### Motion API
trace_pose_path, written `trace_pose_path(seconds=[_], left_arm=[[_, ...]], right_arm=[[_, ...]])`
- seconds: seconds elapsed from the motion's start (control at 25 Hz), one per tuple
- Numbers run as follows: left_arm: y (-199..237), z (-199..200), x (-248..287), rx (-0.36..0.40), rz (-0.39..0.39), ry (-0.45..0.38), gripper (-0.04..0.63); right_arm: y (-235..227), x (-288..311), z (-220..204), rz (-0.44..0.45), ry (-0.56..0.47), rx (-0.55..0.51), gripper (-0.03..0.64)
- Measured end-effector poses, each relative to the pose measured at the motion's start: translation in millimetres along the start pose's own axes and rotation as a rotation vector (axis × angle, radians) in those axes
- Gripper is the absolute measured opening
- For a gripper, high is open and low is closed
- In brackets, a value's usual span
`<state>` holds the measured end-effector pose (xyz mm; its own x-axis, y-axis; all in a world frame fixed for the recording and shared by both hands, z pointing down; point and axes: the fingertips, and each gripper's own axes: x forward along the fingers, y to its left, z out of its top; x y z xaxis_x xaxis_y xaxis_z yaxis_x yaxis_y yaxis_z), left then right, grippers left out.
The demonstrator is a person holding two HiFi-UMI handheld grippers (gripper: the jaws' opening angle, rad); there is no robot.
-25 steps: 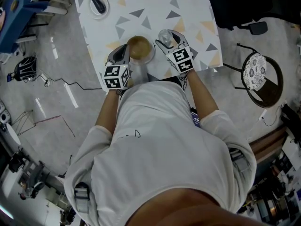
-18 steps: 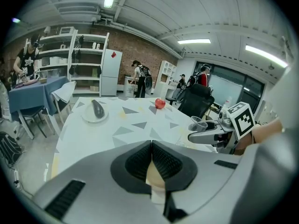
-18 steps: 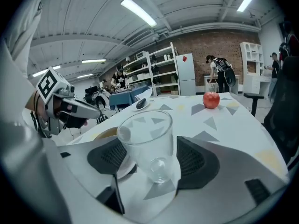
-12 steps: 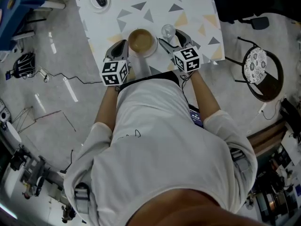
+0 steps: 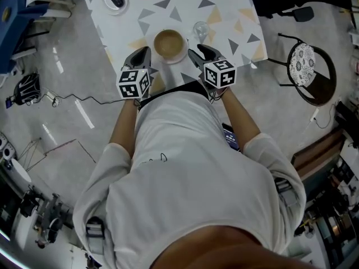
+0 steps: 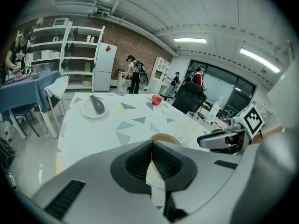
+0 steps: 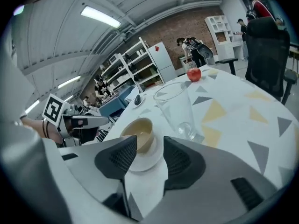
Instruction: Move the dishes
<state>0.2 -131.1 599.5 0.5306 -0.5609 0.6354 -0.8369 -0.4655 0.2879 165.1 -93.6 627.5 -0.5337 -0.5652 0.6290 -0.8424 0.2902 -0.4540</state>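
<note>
Just left of the bowl, near the bench edge, holds the left tool clenched on nothing; just right of it, holds the right tool released, jaws just narrowed, empty, probably bracketing the dish for a lift. Beyond the bowl, shows a glass, triangle-patterned top, brick wall.

White table, grey-yellow triangles; tan bowl.
</note>
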Motion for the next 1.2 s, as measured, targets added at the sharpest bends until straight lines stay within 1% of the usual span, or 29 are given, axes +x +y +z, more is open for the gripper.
trace_pose_path(seconds=[0.16, 0.32, 0.44, 0.6, 0.68, 0.8, 0.96, 1.2], left_arm=[[2, -4, -1, -0.003, -0.015, 0.004, 0.021], [4, -8, -4, -0.009, -0.015, 0.006, 0.021], [9, -11, -9, -0.024, -0.005, 0.002, 0.021], [16, -17, -14, -0.043, 0.014, 0.004, 0.021], [19, -19, -16, -0.055, 0.026, 0.002, 0.021], [23, -22, -20, -0.072, 0.039, -0.003, 0.021], [27, -25, -25, -0.084, 0.051, -0.006, 0.021], [31, -25, -29, -0.093, 0.063, -0.016, 0.021]], right_arm=[[9, 13, -6, 0.01, 0.014, 0.134, 0.178], [15, 25, -8, 0.029, 0.023, 0.335, 0.178], [16, 31, -2, 0.0, 0.031, 0.396, 0.178], [14, 44, -6, -0.027, 0.075, 0.421, 0.178], [15, 50, -9, -0.034, 0.1, 0.411, 0.176], [15, 57, -16, -0.056, 0.141, 0.387, 0.156], [14, 62, -22, -0.088, 0.166, 0.364, 0.088], [13, 65, -20, -0.104, 0.171, 0.352, 0.036]])
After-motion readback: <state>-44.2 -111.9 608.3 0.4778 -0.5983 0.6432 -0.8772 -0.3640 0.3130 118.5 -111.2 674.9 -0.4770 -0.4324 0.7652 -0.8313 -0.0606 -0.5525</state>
